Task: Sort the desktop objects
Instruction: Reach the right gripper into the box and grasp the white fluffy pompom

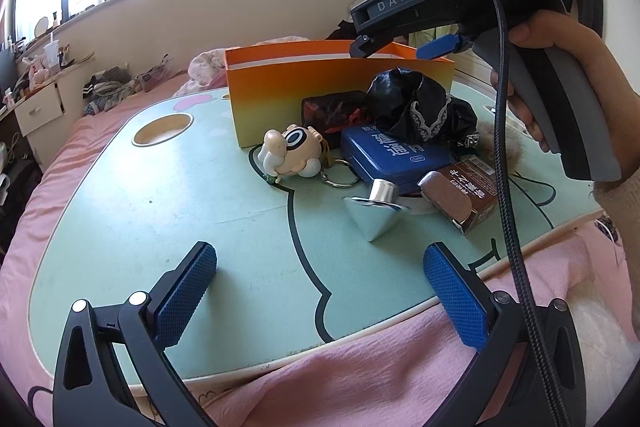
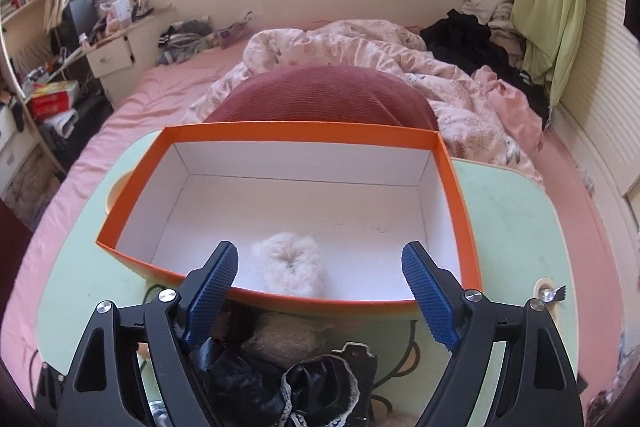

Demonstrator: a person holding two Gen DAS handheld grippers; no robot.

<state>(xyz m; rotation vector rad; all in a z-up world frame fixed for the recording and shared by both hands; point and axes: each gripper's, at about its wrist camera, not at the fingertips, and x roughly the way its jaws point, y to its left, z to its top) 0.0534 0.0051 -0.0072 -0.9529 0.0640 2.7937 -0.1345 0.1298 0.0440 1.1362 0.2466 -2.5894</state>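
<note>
Right gripper [image 2: 320, 291] hangs over the box's near rim, jaws wide w/ nothing between them; judging by the white fluff [image 2: 290, 267] on the box floor at 6 o'clock, it looks like a drop-off spot. Left gripper [image 1: 320, 291] waits low at the near edge, also wide open, empty, prob. staying clear. Table [image 1: 160, 227], mint green, sits on a pink bed. Box [image 2: 280, 131], orange w/ white inside, stands at 12 o'clock as the sorting bin. Unsorted pile just in front of it: black cloth [image 1: 408, 99], blue tin [image 1: 392, 155], brown pack [image 1: 476, 195], toy [image 1: 292, 151] at 10 o'clock of the tin, silver top [image 1: 374, 215] nearest.
</note>
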